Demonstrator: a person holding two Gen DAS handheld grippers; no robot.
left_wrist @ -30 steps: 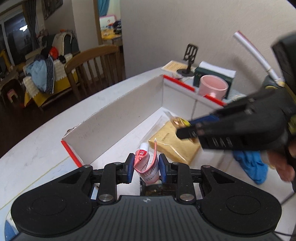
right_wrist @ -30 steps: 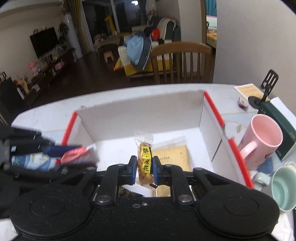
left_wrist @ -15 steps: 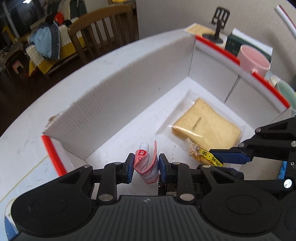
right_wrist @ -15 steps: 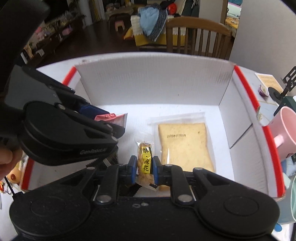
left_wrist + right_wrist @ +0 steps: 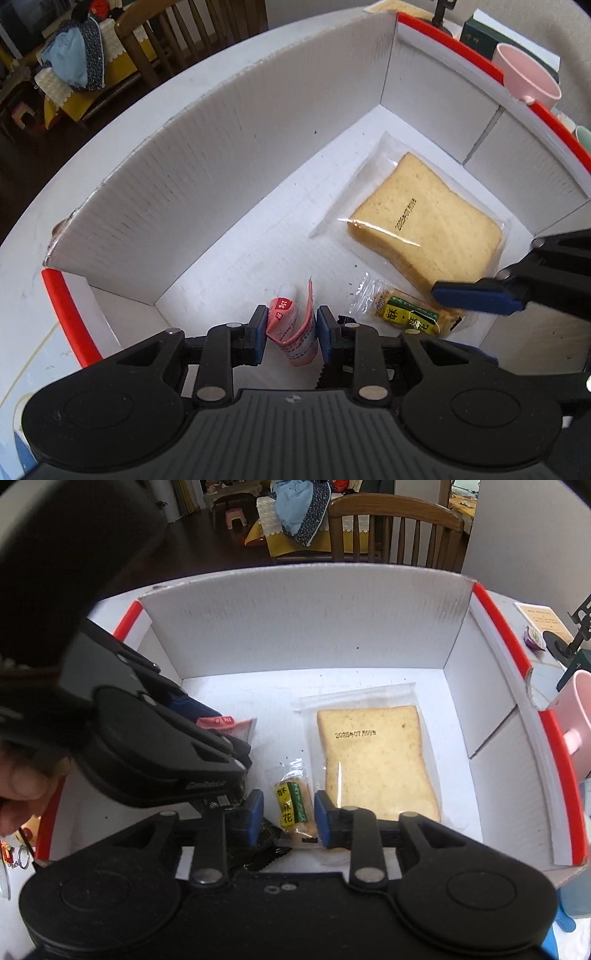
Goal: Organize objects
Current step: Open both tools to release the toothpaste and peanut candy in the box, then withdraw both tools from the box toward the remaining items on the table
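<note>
A white cardboard box with red rims [image 5: 221,155] [image 5: 303,627] holds a bagged bread slice [image 5: 424,229] [image 5: 373,760]. My left gripper [image 5: 290,328] is low inside the box with its jaws parted around a pink tube [image 5: 291,332], which seems to rest on the floor; it also shows in the right wrist view [image 5: 229,725]. My right gripper [image 5: 288,814] is open, its jaws apart on either side of a yellow-labelled snack packet [image 5: 293,806] [image 5: 406,312] lying on the box floor beside the bread.
A pink mug [image 5: 528,79] [image 5: 572,723] stands just outside the box's right wall, with a dark green box [image 5: 480,37] and a phone stand [image 5: 572,635] behind it. A wooden chair [image 5: 395,528] stands beyond the table's far edge.
Both grippers have come down into the box. The right gripper has opened and let go of the snack packet. The left jaws have widened around the pink tube.
</note>
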